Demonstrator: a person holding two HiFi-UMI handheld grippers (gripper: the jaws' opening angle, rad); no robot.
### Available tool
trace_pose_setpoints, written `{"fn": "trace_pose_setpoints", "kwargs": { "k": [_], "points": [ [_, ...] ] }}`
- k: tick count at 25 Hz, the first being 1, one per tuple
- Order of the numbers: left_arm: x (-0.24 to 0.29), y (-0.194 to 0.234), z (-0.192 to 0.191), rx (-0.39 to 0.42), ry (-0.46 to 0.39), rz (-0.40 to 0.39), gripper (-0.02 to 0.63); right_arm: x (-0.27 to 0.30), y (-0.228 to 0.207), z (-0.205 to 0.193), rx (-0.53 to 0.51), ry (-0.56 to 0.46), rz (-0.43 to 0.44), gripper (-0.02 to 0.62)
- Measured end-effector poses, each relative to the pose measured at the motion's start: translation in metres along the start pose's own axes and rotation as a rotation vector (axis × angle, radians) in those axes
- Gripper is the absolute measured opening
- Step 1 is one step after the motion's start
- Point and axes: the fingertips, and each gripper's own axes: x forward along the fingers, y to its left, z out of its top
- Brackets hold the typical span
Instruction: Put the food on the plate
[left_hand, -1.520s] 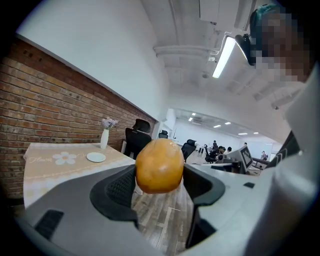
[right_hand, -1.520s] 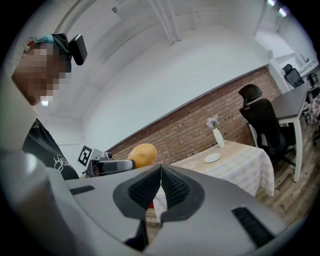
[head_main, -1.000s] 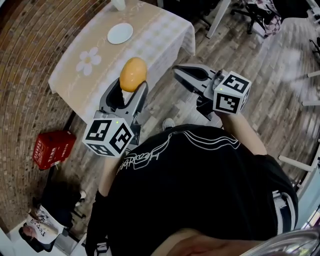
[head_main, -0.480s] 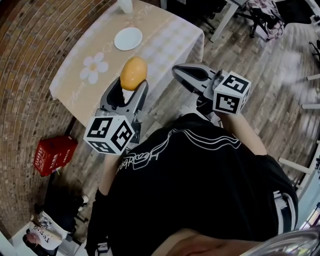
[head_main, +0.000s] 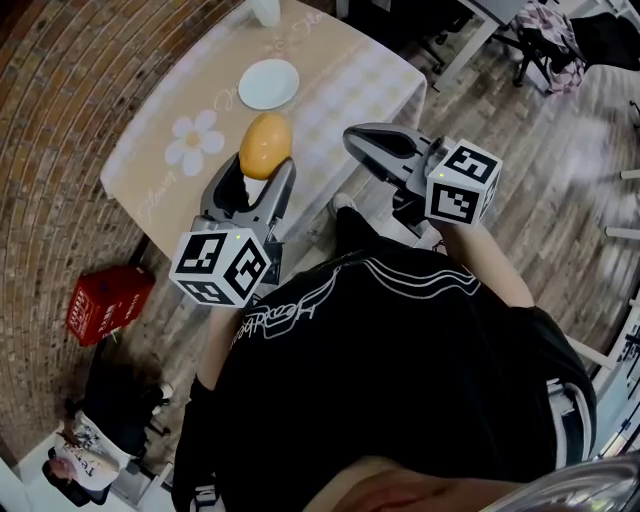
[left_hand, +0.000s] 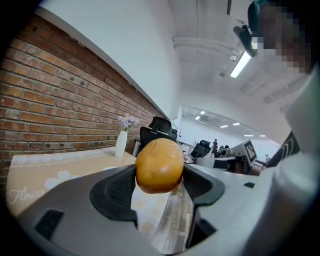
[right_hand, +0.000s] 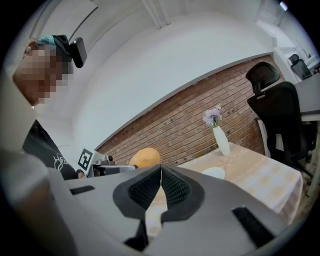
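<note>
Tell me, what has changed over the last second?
The table and its white plate have slid nearer and rightward in the head view, so the person seems to be stepping closer. Nothing was grabbed or released: the left tongs still clamp the orange food, and the right tongs stay shut and empty.

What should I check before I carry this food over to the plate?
1. Grip: ok, the left gripper clamps the orange food in its jaws.
2. Plate free: ok, the white plate lies bare on the table.
3. Food above plate: not ok, it hangs short of it, on the person's side.
4. Other hand clear: ok, the right gripper is shut, empty, off to the side.
5. Obstacles: ok, the vase stands apart, beyond the plate.
</note>
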Motion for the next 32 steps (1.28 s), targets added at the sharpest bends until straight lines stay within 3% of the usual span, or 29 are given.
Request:
{"fn": "trace_pose_setpoints", "kwargs": {
  "k": [17, 26, 32],
  "points": [
    [0.098, 0.079, 0.034, 0.000, 0.031, 0.075, 0.296, 0.061, -0.097, 0.040, 0.032, 0.021, 0.015, -0.003],
    [0.150, 0.111, 0.033, -0.004, 0.068, 0.094, 0.296, 0.080, -0.145, 0.045, 0.062, 0.042, -0.009, -0.003],
    [0.179, 0.142, 0.019, -0.052, 0.096, 0.116, 0.296, 0.094, -0.173, 0.041, 0.087, 0.066, -0.026, -0.003]
  ]
}}
